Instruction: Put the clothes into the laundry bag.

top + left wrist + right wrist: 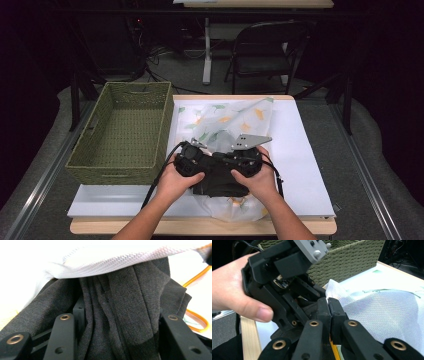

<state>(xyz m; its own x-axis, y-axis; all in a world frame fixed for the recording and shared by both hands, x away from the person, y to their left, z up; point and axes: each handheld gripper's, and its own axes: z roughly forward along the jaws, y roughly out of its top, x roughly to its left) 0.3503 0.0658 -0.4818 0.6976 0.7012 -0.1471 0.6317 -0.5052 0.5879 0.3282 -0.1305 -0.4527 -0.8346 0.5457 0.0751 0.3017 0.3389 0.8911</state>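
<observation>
A dark grey garment (220, 186) lies half inside a white mesh bag (226, 120) printed with leaves, on the table's white board (300, 165). Both hands hold the grippers close together over the garment. My left gripper (210, 167) is open, and bunched folds of the garment (120, 315) run between its jaws under the bag's white zipper edge (112, 261). My right gripper (329, 306) has its jaws pressed together on the bag's edge, where the mesh (382, 310) spreads away to the right. The left gripper (282, 272) and the hand holding it sit just beyond.
A green woven basket (122, 130) stands on the table's left half, touching the board's edge. An orange cord loop (197, 320) lies beside the garment. A folding chair (265, 50) and desk legs stand beyond the far edge. The bare board extends to the right.
</observation>
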